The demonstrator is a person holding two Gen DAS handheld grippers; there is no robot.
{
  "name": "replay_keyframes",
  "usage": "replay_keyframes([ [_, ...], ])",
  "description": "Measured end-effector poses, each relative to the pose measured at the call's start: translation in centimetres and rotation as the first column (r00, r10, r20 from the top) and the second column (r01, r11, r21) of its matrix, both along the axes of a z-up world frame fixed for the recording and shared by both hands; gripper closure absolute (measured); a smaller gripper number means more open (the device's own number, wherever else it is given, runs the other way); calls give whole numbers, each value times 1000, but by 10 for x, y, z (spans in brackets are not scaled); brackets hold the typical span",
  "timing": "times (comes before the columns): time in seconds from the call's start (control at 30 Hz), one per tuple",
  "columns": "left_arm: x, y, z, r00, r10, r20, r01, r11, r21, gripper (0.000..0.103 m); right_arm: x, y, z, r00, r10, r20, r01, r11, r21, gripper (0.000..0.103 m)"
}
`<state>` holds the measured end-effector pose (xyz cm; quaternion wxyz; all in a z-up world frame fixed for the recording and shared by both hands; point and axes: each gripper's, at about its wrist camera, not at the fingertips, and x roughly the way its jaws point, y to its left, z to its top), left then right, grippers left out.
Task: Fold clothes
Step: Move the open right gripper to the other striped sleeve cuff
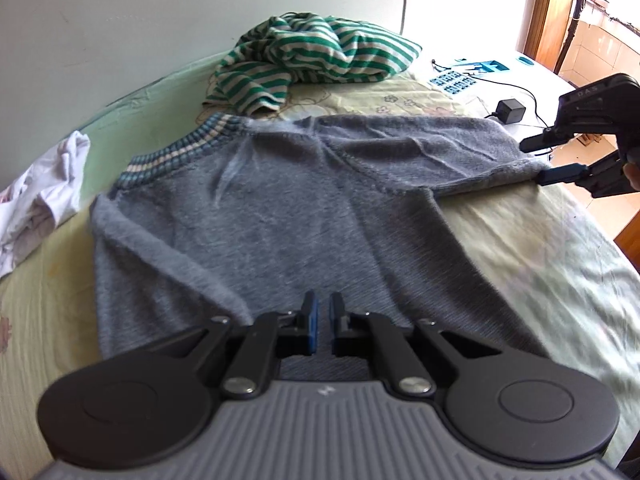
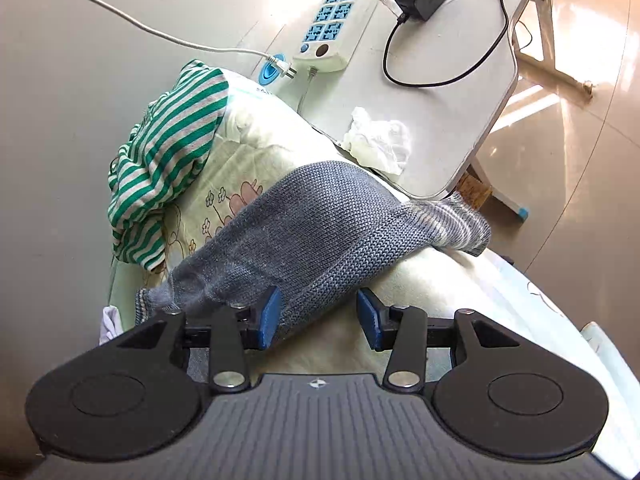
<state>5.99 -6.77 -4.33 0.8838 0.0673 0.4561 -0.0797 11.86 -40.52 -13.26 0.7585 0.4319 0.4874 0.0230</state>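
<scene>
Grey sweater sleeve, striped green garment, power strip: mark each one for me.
Grey sweater sleeve (image 2: 316,236): right wrist view, mid-sleeve knit between the open jaws.
Striped green garment (image 1: 316,52): left wrist view, centre of the crumpled heap behind the sweater.
Power strip (image 2: 340,20): right wrist view, its blue socket panel, on the white table.

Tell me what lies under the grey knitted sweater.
The grey knitted sweater lies spread on a pale yellow-green printed bedsheet. Whatever sits beneath its body is covered.
</scene>
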Motion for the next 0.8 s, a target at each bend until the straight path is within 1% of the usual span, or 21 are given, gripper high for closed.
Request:
replay_keyframes([
  [0.1,8,-25,-6,1000,4,-23,-4,1000,5,99,10,-1,-1,1000,-10,23,10,1000,20,60],
  [0.17,11,-35,-10,999,15,-41,-14,1000,12,92,16,0,-1,999,-21,42,20,1000,20,60],
  [0.2,12,-39,-13,999,20,-50,-19,1000,16,90,19,1,-1,998,-25,52,25,1000,10,62],
  [0.23,13,-42,-15,998,27,-58,-26,999,23,86,22,2,-1,998,-35,55,36,999,-13,73],
  [0.27,12,-41,-16,997,36,-63,-35,999,30,85,24,4,-1,998,-44,49,46,998,-46,82],
  [0.3,11,-39,-16,997,48,-63,-46,998,34,85,26,7,-1,998,-41,54,45,996,-75,88],
  [0.37,7,-28,-11,995,80,-53,-78,996,34,84,30,19,5,996,0,94,15,988,-153,89],
  [0.4,4,-19,-8,994,101,-45,-100,994,35,83,33,29,11,991,43,128,-15,977,-215,91],
  [0.43,2,-11,-4,992,123,-36,-121,992,36,81,34,41,21,978,104,178,-54,962,-267,92],
  [0.47,-2,0,1,989,148,-25,-147,988,38,81,36,53,31,959,170,228,-92,944,-318,92],
  [0.5,-5,12,5,985,173,-13,-173,984,40,80,34,70,42,926,257,277,-142,917,-374,92],
  [0.53,-9,25,9,979,203,1,-202,978,44,80,30,88,53,882,347,320,-190,881,-432,92],
  [0.57,-12,39,13,972,234,10,-234,971,43,79,27,106,65,827,436,354,-232,839,-492,93],
  [0.6,-16,52,16,964,266,19,-266,963,39,78,22,129,72,754,540,374,-280,780,-561,93],
  [0.63,-19,65,17,955,295,20,-295,955,31,77,16,154,76,664,649,370,-329,699,-635,93],
  [0.67,-21,77,17,946,322,19,-323,946,21,77,6,183,77,557,758,340,-382,597,-705,93],
  [0.7,-24,89,18,937,350,19,-350,937,11,77,-3,205,73,464,834,300,-429,507,-747,92],
  [0.73,-26,101,18,926,377,17,-377,926,1,78,-13,224,67,382,889,253,-475,424,-771,92],
  [0.77,-27,109,17,920,391,10,-391,920,-9,78,-23,239,59,311,928,204,-513,344,-787,92],
  [0.8,-28,116,16,916,401,2,-401,916,-19,78,-34,250,48,249,957,150,-534,265,-803,92],
])
